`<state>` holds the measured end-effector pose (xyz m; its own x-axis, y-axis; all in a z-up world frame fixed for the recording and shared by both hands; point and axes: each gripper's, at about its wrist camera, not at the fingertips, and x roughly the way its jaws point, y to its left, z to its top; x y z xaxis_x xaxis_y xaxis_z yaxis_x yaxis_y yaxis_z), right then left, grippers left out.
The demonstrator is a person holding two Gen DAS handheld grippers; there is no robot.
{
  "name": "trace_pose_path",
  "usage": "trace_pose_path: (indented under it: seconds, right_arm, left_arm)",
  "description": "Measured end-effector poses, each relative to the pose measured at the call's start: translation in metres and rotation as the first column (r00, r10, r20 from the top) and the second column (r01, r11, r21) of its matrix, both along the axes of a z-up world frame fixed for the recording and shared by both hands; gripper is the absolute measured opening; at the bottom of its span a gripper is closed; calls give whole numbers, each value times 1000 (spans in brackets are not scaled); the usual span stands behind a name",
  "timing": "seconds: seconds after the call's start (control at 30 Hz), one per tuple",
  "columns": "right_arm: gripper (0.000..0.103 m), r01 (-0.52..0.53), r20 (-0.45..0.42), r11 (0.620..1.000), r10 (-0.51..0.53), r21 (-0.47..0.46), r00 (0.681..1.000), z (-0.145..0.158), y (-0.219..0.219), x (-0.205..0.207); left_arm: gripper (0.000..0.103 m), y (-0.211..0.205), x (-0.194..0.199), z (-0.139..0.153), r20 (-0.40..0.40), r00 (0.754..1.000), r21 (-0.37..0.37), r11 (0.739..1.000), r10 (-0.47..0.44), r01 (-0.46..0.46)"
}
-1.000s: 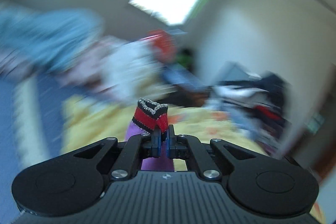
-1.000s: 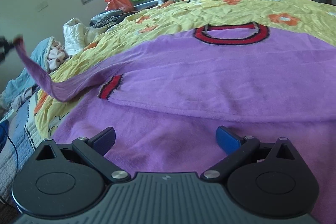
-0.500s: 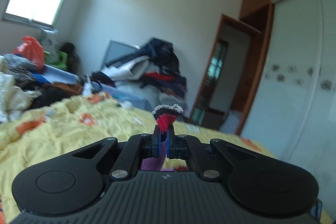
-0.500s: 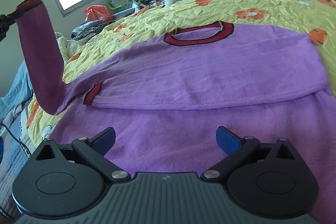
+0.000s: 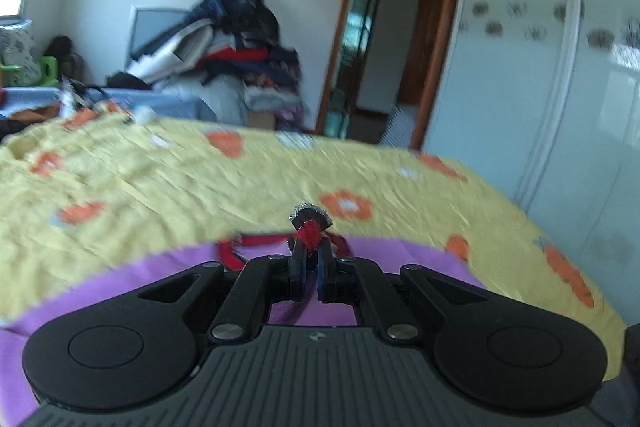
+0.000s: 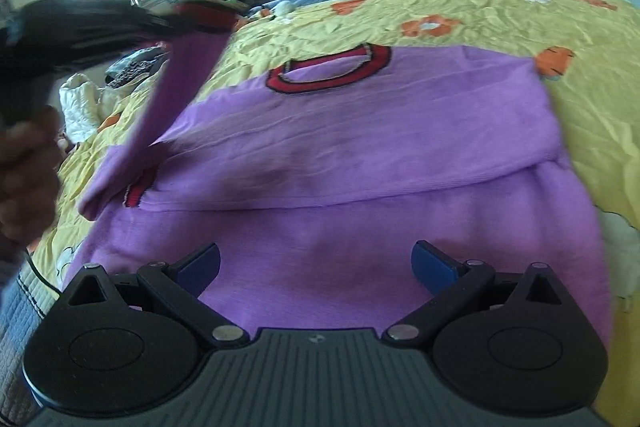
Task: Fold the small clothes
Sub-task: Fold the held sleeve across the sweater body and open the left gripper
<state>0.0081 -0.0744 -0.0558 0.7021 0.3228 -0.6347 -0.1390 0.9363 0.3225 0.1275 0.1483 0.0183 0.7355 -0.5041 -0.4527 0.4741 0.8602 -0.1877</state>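
One sleeve [image 6: 180,87], cuff [image 5: 310,227] pinched in L gripper [image 5: 311,259], ran from 8 toward 11 o'clock off the sweater [image 6: 360,155]; R gripper [image 6: 316,259] gaped wide, empty, nearer the hem.

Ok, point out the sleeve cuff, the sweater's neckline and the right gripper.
sleeve cuff [image 5: 310,225], left wrist view, red-and-black tip pinched between the fingers
neckline [image 6: 330,69], right wrist view, red collar band
right gripper [image 6: 316,261], right wrist view, midway between open fingers
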Motion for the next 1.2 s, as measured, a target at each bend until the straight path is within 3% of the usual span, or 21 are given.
trace_pose_path:
  seconds: [0.23,0.47,0.8,1.2]
  right_arm:
    - [103,69,-26,998,-68,15,997,0,-24,0]
    - [103,144,-31,989,-143,25,989,1,-48,0]
    - [103,236,-29,971,-235,29,972,2,-73,-7]
    - [103,243,-36,970,-243,20,969,0,-78,-10]
  left_arm:
    - [5,-71,14,-36,-106,993,59,996,-59,66]
    - [5,-106,16,-36,-125,987,56,992,-102,110]
    - [5,-142,23,-48,-175,974,53,986,-147,158]
    - [5,-170,33,-80,-269,944,55,975,-191,213]
